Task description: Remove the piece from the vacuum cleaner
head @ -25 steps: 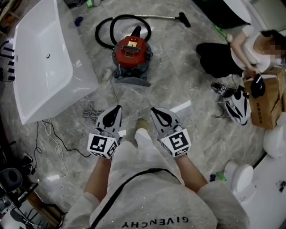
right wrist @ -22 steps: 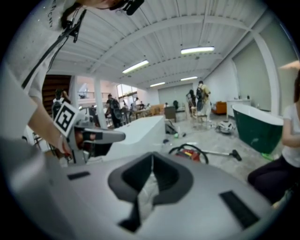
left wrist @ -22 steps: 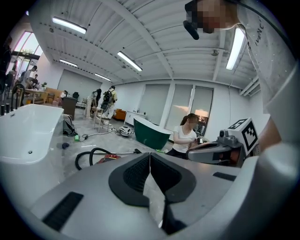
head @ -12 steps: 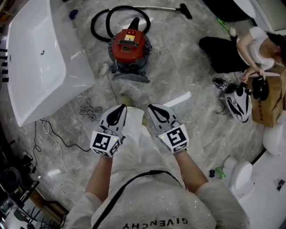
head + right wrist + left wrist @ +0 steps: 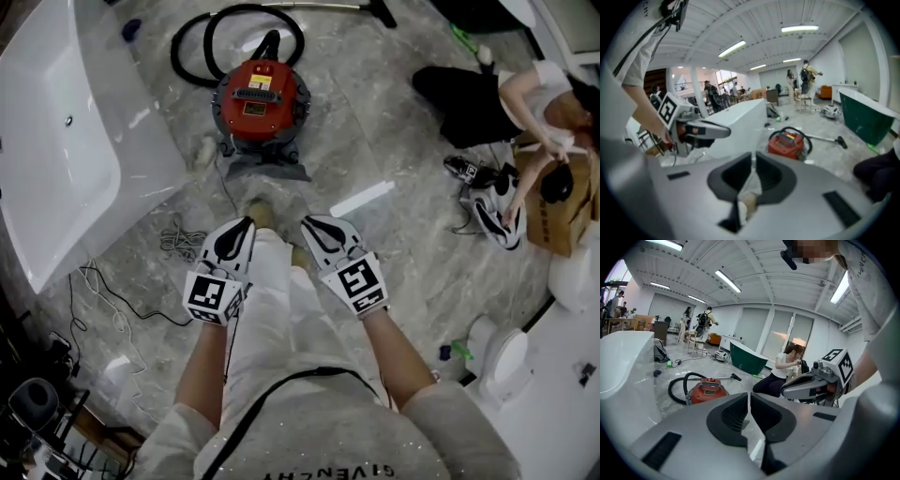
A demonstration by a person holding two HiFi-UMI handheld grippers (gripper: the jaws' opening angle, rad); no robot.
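Facing one vacuum cleaner: two grippers (jaws closed).

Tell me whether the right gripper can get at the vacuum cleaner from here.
Probably not yet. The right gripper is shut and well short of the vacuum cleaner on the floor ahead. Nothing stands between them, so stepping closer and bending down should bring it within reach.

A white bathtub fills the upper left. Below it a tangled cable lies on the marble floor. At the upper right sits a person beside a brown box.
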